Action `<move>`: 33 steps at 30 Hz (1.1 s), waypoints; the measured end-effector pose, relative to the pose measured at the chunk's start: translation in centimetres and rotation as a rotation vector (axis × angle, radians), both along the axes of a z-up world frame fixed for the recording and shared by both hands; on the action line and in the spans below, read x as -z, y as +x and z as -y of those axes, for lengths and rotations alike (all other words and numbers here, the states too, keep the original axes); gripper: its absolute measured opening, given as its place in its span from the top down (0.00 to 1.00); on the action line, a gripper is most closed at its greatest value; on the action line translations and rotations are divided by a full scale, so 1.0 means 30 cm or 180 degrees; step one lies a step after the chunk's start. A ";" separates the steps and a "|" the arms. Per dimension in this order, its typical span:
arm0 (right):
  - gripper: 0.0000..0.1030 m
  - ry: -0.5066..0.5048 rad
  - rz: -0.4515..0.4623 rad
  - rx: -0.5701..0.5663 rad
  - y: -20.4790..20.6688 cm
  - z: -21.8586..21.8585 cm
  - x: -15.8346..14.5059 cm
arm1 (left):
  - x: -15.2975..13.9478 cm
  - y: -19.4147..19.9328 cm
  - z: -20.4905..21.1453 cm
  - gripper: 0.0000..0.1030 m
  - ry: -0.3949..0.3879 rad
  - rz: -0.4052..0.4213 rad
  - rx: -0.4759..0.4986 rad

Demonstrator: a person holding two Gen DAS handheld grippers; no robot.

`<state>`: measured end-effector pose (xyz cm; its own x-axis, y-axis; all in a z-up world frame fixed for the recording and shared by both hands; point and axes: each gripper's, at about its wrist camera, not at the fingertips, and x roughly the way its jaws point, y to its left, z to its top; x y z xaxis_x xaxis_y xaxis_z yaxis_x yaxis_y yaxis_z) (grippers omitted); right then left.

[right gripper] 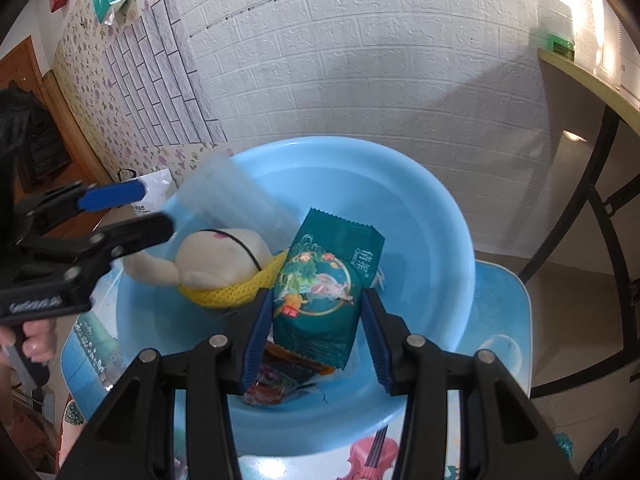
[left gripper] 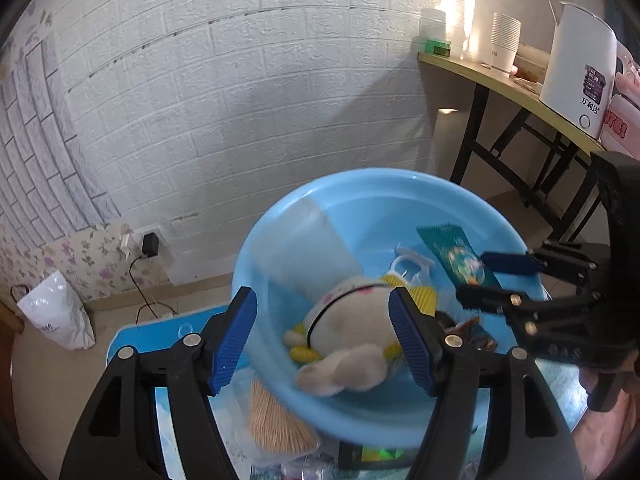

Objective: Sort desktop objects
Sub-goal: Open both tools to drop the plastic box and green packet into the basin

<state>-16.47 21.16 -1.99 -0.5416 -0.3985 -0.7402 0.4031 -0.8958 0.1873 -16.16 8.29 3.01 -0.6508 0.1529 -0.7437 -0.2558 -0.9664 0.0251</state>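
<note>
left gripper [left gripper: 324, 336] released around plush toy [left gripper: 352, 336]; right gripper [right gripper: 316, 332] grasping green packet [right gripper: 324, 292].

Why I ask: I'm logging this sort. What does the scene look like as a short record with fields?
container: light-blue basin on a blue table
in basin: plush toy, clear plastic cup, red-orange wrapper
left gripper: open, straddling the plush toy, pads not pressing it
right gripper: apparently closed on an upright green snack packet, over the basin
outside basin: toothpick box on the table, by the basin's near rim
</note>
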 end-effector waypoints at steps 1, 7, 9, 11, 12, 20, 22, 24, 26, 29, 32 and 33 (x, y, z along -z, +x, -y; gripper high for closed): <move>0.57 0.0003 -0.0024 0.0007 -0.004 0.007 0.001 | 0.004 0.006 0.009 0.34 -0.0003 0.0014 -0.0019; 0.54 0.0069 -0.0047 0.0045 -0.021 0.056 0.007 | -0.002 0.052 0.086 0.32 0.0022 0.0035 -0.0182; 0.49 0.0027 -0.0056 0.0056 0.001 0.059 0.006 | -0.007 0.070 0.112 0.28 0.0037 0.0020 -0.0234; 0.44 0.0004 -0.0050 0.0061 0.026 0.058 0.008 | -0.012 0.086 0.130 0.26 0.0034 -0.0004 -0.0273; 0.43 0.0008 -0.0064 0.0098 0.040 0.052 0.007 | -0.016 0.094 0.142 0.26 0.0029 -0.0014 -0.0297; 0.39 0.0104 -0.0226 0.0101 0.167 0.017 -0.035 | 0.005 0.150 0.188 0.25 0.0045 0.0054 -0.0406; 0.39 0.0111 -0.0252 0.0109 0.192 0.013 -0.046 | 0.011 0.170 0.192 0.25 0.0029 0.0051 -0.0420; 0.39 0.0122 -0.0284 0.0123 0.216 0.010 -0.054 | 0.016 0.188 0.196 0.21 0.0036 0.0069 -0.0431; 0.34 0.0134 -0.0288 0.0153 0.237 0.009 -0.063 | 0.021 0.208 0.198 0.19 0.0024 0.0083 -0.0432; 0.31 0.0104 -0.0231 0.0228 0.254 -0.009 -0.054 | 0.024 0.238 0.193 0.15 -0.0042 0.0077 -0.0399; 0.31 0.0013 -0.0079 0.0249 0.269 -0.030 -0.027 | 0.030 0.265 0.201 0.12 -0.0058 0.0088 -0.0420; 0.31 -0.0050 -0.0041 0.0274 0.276 -0.041 -0.020 | 0.034 0.274 0.206 0.11 -0.0035 0.0111 -0.0437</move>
